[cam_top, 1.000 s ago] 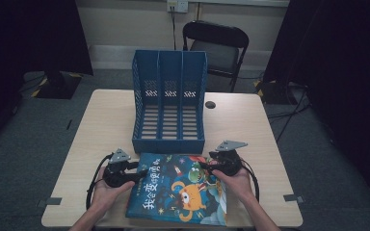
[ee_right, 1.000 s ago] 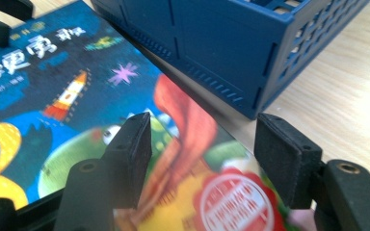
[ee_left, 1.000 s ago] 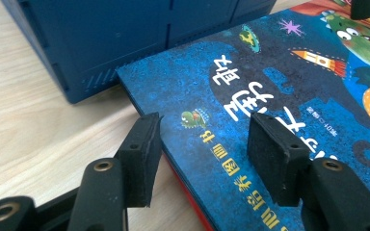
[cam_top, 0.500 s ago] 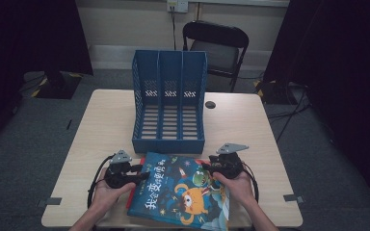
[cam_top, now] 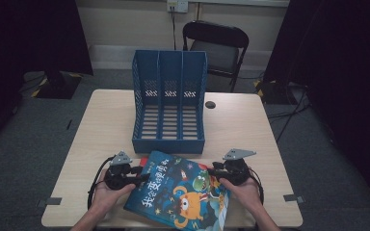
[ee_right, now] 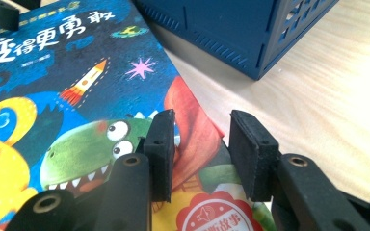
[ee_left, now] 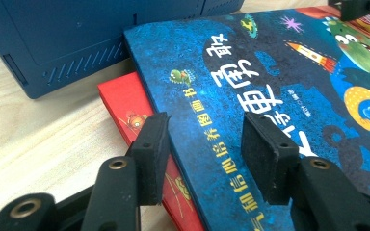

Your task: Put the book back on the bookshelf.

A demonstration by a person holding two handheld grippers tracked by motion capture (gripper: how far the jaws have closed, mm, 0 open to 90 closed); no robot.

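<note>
A: Big things first. Table [cam_top: 101, 125], blue three-slot file rack [cam_top: 169, 103] lying on its back in the middle, open slots up. Where's your book?

B: The blue picture book [cam_top: 183, 192] sits at the near edge, just in front of the rack, tilted. It lies on a red book [ee_left: 125, 108] that peeks out at its left side.

A: Step?

B: You're gripping the top book from both sides, I'd say, ahead of a lift into a slot. Nothing is lifted yet.

A: Tongs?

B: Your left gripper [ee_left: 204, 149] straddles the book's spine edge, jaws parted, pads not pressing. Your right gripper [ee_right: 202, 154] straddles the opposite edge; its jaws have just been closing, with the cover's edge between them, but there's a gap, so no clamp yet.

A: Next move?

B: Close both onto the blue cover alone, leave the red one, then raise and stand it upright for a slot.

A: Pose?

B: Both hands low at the table, jaws pointing inward at each other, level.
</note>
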